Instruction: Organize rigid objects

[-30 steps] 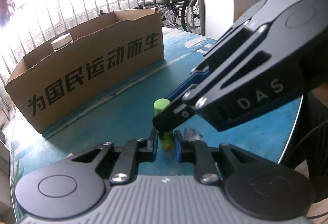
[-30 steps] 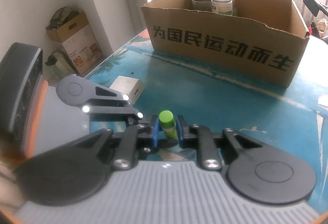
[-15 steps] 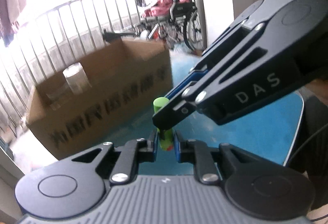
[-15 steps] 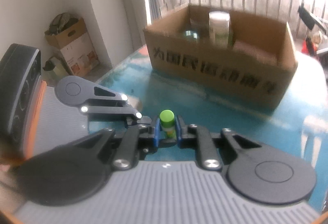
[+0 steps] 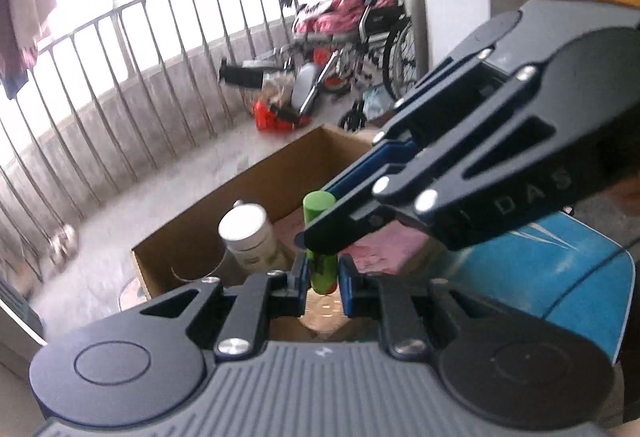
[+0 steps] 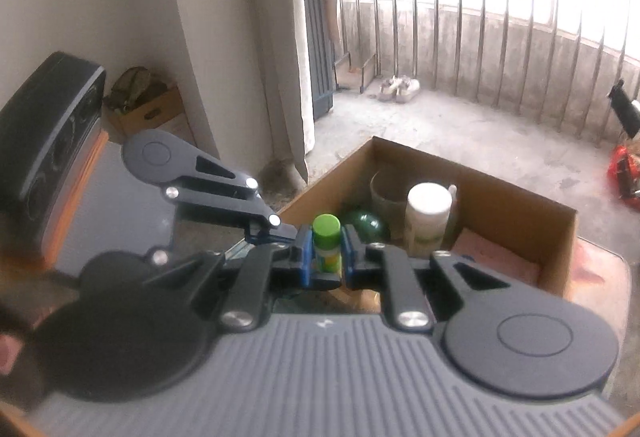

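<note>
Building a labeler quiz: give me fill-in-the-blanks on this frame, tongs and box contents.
1. Both tongs, left and right, are shut on the same ____ tube.
2. The tube is held above an open ____ box.
3. The bottle standing in the box has a ____ cap.
4. Between bottle and tube, in the right view, lies a dark green ____.

Missing: green; cardboard; white; ball

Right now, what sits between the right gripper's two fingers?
The green tube, upright, pinched by the right gripper in the right wrist view; the left gripper clamps its lower end.
</note>
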`<action>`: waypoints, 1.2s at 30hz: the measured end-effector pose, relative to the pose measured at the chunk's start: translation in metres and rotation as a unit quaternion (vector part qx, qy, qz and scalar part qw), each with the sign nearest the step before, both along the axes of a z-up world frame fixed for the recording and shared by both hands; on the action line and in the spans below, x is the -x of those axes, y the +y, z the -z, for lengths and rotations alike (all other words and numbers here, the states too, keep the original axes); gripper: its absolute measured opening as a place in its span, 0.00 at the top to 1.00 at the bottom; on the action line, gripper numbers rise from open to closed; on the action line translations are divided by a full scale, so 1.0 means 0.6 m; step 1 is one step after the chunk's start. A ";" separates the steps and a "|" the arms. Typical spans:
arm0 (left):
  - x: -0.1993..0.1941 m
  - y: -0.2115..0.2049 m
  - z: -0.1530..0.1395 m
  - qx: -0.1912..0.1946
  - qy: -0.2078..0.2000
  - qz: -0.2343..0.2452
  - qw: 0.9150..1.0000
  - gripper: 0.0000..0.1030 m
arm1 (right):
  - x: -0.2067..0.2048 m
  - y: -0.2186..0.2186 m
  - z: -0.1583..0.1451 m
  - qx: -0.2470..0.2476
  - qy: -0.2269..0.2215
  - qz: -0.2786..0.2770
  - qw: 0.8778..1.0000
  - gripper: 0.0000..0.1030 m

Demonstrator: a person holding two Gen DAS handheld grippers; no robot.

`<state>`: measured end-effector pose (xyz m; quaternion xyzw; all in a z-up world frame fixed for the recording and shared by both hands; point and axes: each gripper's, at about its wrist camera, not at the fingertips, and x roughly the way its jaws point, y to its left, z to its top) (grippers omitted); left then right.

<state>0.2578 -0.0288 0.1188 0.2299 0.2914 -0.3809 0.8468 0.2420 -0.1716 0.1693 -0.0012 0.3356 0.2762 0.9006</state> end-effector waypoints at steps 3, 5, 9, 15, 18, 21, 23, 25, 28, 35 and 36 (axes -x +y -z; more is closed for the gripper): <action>-0.069 -0.002 0.023 -0.008 0.043 -0.009 0.999 0.84 | -0.073 -0.005 0.020 -0.004 0.029 -0.006 1.000 0.87; -0.107 -0.004 0.042 -0.016 0.069 -0.016 0.997 0.84 | -0.117 -0.004 0.042 -0.006 0.053 -0.008 0.999 0.87; -0.167 -0.005 0.081 -0.029 0.117 -0.034 0.992 0.84 | -0.183 0.003 0.086 -0.006 0.091 -0.011 0.996 0.87; -0.208 -0.017 0.106 -0.047 0.154 -0.036 0.986 0.83 | -0.221 0.005 0.132 -0.012 0.126 -0.006 0.992 0.87; -0.213 -0.027 0.113 -0.059 0.155 -0.031 0.986 0.79 | -0.233 0.004 0.155 -0.008 0.139 -0.002 0.990 0.87; -0.216 -0.031 0.123 -0.071 0.158 -0.032 0.984 0.80 | -0.243 0.003 0.175 -0.006 0.149 0.001 0.989 0.87; -0.211 -0.031 0.128 -0.074 0.164 -0.035 0.983 0.80 | -0.250 0.006 0.185 -0.001 0.150 0.003 0.989 0.87; -0.214 -0.031 0.135 -0.078 0.170 -0.039 0.982 0.80 | -0.255 0.009 0.196 0.002 0.154 0.004 0.988 0.87; -0.216 -0.032 0.144 -0.088 0.175 -0.041 0.980 0.80 | -0.266 0.016 0.213 0.007 0.162 0.004 0.987 0.87; -0.219 -0.024 0.151 -0.078 0.194 -0.045 0.977 0.79 | -0.286 0.027 0.241 0.014 0.173 0.007 0.985 0.87; -0.217 -0.025 0.152 -0.081 0.193 -0.043 0.977 0.79 | -0.285 0.028 0.241 0.016 0.173 0.006 0.985 0.86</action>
